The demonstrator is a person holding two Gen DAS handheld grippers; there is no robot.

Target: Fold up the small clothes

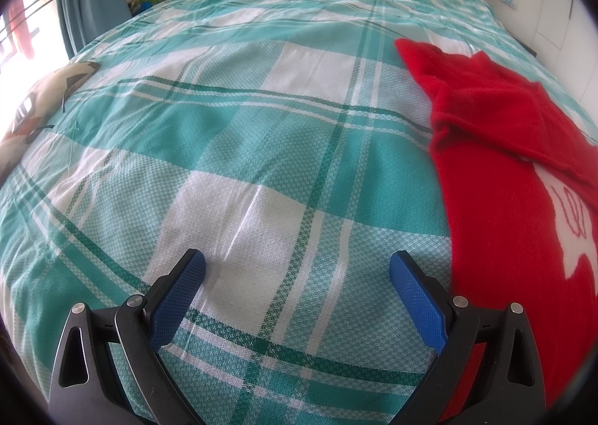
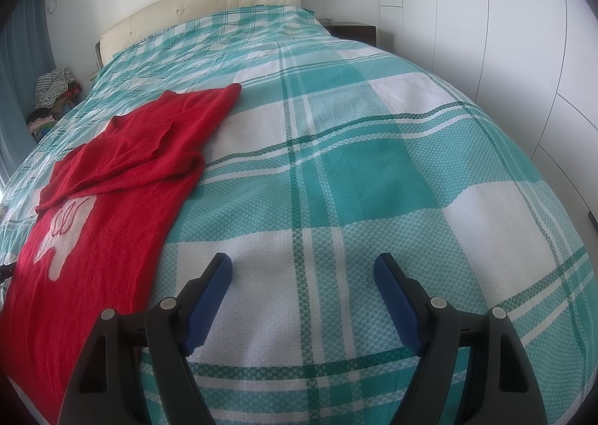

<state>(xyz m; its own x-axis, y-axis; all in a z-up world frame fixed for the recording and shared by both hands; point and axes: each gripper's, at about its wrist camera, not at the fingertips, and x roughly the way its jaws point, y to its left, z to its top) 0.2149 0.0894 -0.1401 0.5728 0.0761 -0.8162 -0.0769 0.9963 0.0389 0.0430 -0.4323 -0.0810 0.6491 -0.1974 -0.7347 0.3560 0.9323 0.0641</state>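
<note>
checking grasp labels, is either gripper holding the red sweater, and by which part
Nothing is held. The left gripper and right gripper are both open over the bedspread, beside the red sweater.

red knit sweater point(image 2: 123, 178) with white motif, sleeves folded in, flat on bedspread point(image 2: 373, 163).

Left gripper point(image 1: 297, 268): black angular arms with triangular cut-outs, round silver pivot screws, blue pads with a fine dimpled texture. Right gripper point(image 2: 302, 271): same build, darker navy pads.
</note>
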